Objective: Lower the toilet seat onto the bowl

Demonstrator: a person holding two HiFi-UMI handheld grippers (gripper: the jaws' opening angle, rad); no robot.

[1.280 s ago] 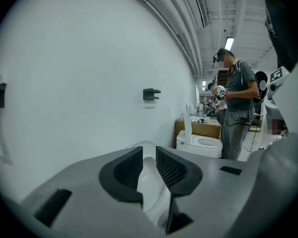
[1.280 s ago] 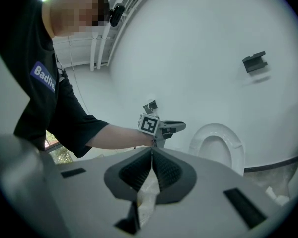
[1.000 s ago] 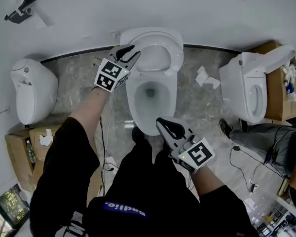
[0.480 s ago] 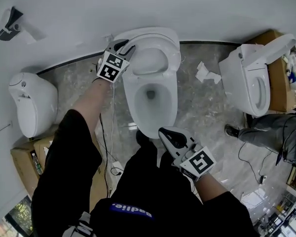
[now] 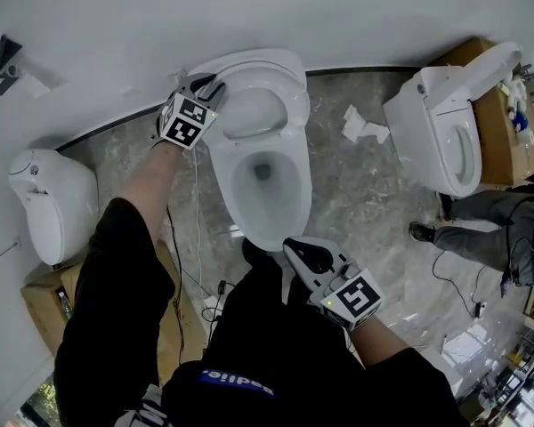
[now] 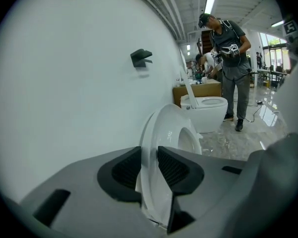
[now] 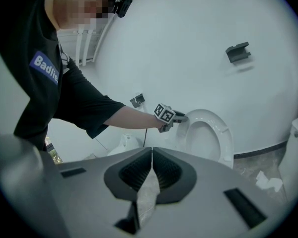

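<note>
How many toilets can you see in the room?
3. The left toilet sits by the wall; the middle toilet has its raised seat clamped in the left gripper; the right toilet stands further along. Others may be out of view.

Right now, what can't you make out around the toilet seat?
The seat hinge: in the left gripper view the left tool, shut on the toilet seat, covers it; in the head view it is too small to pick out.
The bowl: in the right gripper view the shut right tool's body blocks it.
The dark wall fitting: too small to identify in any view.
</note>
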